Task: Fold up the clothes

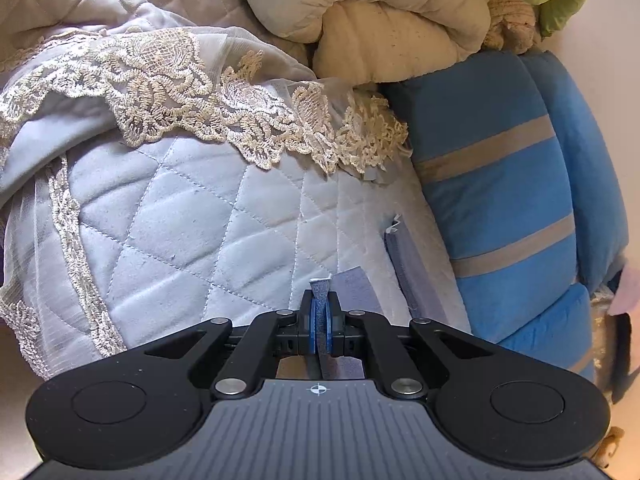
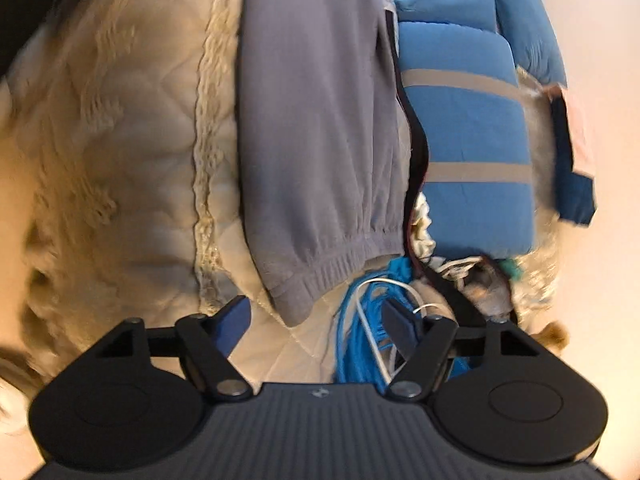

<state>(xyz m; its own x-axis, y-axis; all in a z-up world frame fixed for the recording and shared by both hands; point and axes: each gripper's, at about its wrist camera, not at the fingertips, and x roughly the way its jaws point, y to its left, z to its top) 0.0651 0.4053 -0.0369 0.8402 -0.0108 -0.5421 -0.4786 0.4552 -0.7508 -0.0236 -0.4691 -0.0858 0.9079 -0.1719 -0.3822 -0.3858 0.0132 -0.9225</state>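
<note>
Item: grey garment (image 2: 320, 120), soft knit with a gathered, ribbed cuff (image 2: 320, 276) at its near end. Location: laid lengthwise over a quilted bed cover (image 1: 192, 216) with lace trim (image 1: 192, 92), just beside a blue striped cushion (image 2: 460, 120).

Left claw (image 1: 320, 312): jaws together, clamped on a thin fold of the grey fabric, which stands up between the blue pads.

Right claw (image 2: 316, 320): jaws apart, nothing between them; the cuff lies just ahead, a little to the left of centre. The view is blurred.

Other: blue cord (image 2: 360, 320) and a white wire (image 2: 380, 320) lie beside the cuff, in front of the right claw; a rolled cream blanket (image 1: 380, 32) sits at the back.

Handling, by judgement: light, limp, no stiffness; it will sag and drape from any held point. The ribbed cuff is the firmest spot to take hold. Risk: snagging the cord or wire, or pinching the quilt underneath.
</note>
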